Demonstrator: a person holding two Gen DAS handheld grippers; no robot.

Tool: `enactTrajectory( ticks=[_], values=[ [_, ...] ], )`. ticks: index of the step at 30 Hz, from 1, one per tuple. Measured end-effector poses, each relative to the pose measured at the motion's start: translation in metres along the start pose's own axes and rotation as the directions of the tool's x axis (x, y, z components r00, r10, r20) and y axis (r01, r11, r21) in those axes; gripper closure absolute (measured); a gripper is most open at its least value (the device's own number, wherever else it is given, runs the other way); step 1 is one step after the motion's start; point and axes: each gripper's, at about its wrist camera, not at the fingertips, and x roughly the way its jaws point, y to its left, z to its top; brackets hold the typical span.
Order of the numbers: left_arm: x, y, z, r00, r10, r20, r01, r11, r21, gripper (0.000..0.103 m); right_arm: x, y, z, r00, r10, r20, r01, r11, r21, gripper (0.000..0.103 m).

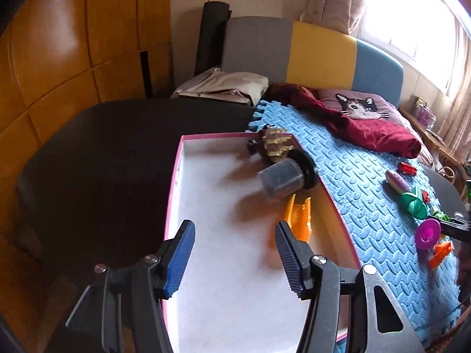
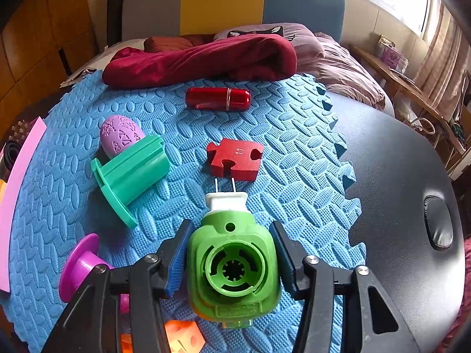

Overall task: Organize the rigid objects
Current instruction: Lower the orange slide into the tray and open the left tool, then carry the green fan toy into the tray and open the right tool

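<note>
Two handheld views over a bench covered by a blue foam mat. The left tool hangs with its jaws apart and nothing between them, above a shallow pink-edged white tray. Already inside the tray lie a grey jar with a black lid, an orange plastic piece and a spiky brown-and-gold toy at the far edge. The right tool is closed around a green plug-in device, its pads against both sides, the white pronged end pointing away toward a red puzzle piece. Still loose on the mat are a teal spool, a purple egg shape, a red capsule, a magenta spool and an orange block. The device is smooth and rounded, so it may slip or twist in the grip when lifted, and its prongs could catch the puzzle piece just ahead.
</note>
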Motion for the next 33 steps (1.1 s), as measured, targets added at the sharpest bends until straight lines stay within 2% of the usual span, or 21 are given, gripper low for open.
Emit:
enactTrajectory(
  ticks=[7, 12, 16, 20, 25, 30, 33],
  values=[
    [-0.005, 0.013, -0.002, 1.0, 0.024, 0.006, -0.024, 0.999, -0.024, 0.046, -0.002, -0.003, 0.001, 1.0, -0.01, 0.003, 0.01, 1.0, 0.015, 0.05],
    [-0.007, 0.023, -0.004, 0.999, 0.037, 0.011, -0.037, 0.999, -0.04, 0.045, -0.019, -0.009, 0.006, 0.997, -0.033, 0.071, 0.029, 0.998, 0.06, 0.05],
    [-0.006, 0.027, -0.005, 0.999, 0.036, 0.007, -0.036, 0.998, -0.05, 0.044, -0.041, 0.004, 0.011, 0.992, -0.008, 0.122, 0.001, 0.998, 0.063, 0.05],
    [-0.005, 0.029, -0.006, 1.0, 0.029, 0.003, -0.029, 0.998, -0.058, 0.044, -0.065, 0.041, 0.018, 0.984, 0.057, 0.169, -0.059, 0.998, 0.007, 0.05],
    [-0.002, 0.033, -0.006, 1.0, 0.03, 0.003, -0.03, 0.997, -0.076, 0.044, -0.087, 0.111, 0.018, 0.965, 0.185, 0.186, -0.164, 0.979, -0.122, 0.05],
    [-0.002, 0.045, -0.004, 0.999, 0.045, 0.012, -0.043, 0.993, -0.109, 0.044, -0.104, 0.195, 0.002, 0.926, 0.346, 0.148, -0.299, 0.915, -0.27, 0.05],
    [-0.002, 0.052, -0.003, 0.998, 0.056, 0.016, -0.054, 0.991, -0.126, 0.044, -0.11, 0.244, -0.013, 0.891, 0.443, 0.1, -0.385, 0.853, -0.354, 0.05]
  ],
)
